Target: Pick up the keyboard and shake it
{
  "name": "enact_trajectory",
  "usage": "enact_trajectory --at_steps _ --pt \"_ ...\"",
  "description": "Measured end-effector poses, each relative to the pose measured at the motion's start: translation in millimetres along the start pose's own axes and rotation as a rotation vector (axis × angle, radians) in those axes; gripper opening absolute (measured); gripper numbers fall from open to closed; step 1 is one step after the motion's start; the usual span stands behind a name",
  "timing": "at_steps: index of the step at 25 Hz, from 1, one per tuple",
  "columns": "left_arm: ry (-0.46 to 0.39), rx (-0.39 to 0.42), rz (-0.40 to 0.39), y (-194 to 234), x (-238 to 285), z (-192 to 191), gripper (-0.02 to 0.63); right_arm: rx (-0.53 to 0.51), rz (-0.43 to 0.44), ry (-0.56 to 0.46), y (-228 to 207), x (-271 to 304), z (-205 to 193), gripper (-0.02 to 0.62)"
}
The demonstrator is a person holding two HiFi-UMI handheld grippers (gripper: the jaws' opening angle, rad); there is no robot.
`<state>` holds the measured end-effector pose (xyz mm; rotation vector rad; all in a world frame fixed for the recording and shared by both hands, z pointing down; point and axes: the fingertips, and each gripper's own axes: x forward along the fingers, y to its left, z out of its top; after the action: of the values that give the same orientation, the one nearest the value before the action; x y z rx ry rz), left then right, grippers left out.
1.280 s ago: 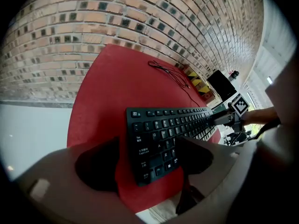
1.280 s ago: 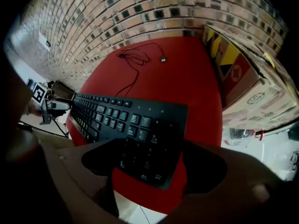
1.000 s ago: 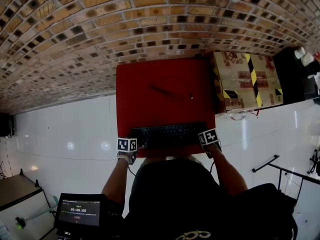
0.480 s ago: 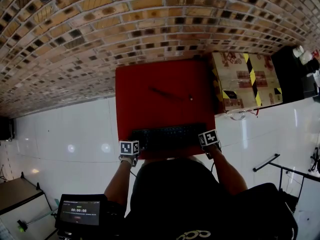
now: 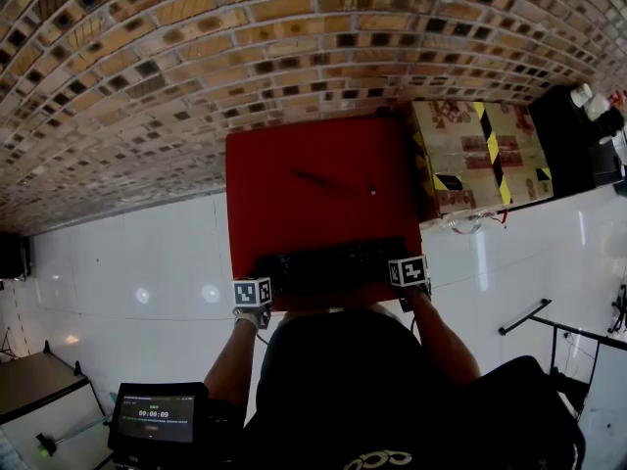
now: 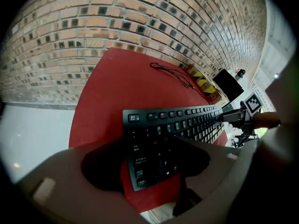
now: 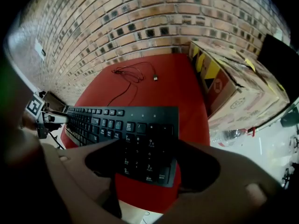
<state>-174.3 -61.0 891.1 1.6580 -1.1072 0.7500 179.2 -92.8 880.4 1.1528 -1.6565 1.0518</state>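
Head view: a red table [image 5: 313, 155] stands against a brick wall [image 5: 196, 67] on a white tiled floor [image 5: 118, 262], and the person leans over the table's near edge.
Keyboard: the black keyboard [image 5: 328, 262] lies flat along the table's near edge. It runs lengthwise across the table and spans most of its width.
Left gripper: the left gripper [image 5: 257, 287] is at the table's near left corner, tilted steeply down over the keyboard's Esc end.
Left fingers: they stand wide apart and have just been closing. The keyboard's left end sits between them, with one pad outside the end and the other over the keys. A strip of red table shows between the outer pad and the keyboard's near corner.
Right gripper: the right gripper [image 5: 406, 274] is at the table's near right corner, pointing steeply down over the number-pad end.
Right fingers: they also stand wide and have just been closing. The number pad lies between them, and red table shows between the outer pad and the keyboard's end.
Cable: a thin black cable [image 5: 333, 182] lies loosely on the table's far half, with one strand running toward the keyboard's far edge.
Cardboard box: a cardboard box [image 5: 480, 155] with yellow-and-black tape stands just beside the table's right side.
Bottle: a clear plastic bottle [image 5: 470, 225] lies on the floor off the table's right side, in front of the box.
Screen: a small screen [image 5: 157, 417] sits off the table's near left, beside the person.
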Motion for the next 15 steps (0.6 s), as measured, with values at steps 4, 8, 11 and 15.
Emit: enact_trajectory --at_steps 4,8,11,15 --pt "-0.004 0.006 0.009 -1.3 -4.4 1.2 0.318 -0.022 -0.023 -0.018 0.9 -5.2 0.7 0.344" --pt "-0.074 0.024 0.018 -6.2 -15.0 14.3 0.317 -0.033 -0.053 -0.08 -1.2 -17.3 12.9 0.341" --pt "-0.165 0.037 0.018 -12.7 -26.3 33.2 0.288 -0.03 -0.074 -0.144 -5.0 -31.6 26.3 0.337" --pt "-0.308 0.11 0.039 -26.9 -52.4 76.7 0.288 -0.033 -0.079 -0.28 -4.8 -60.0 56.9 0.337"
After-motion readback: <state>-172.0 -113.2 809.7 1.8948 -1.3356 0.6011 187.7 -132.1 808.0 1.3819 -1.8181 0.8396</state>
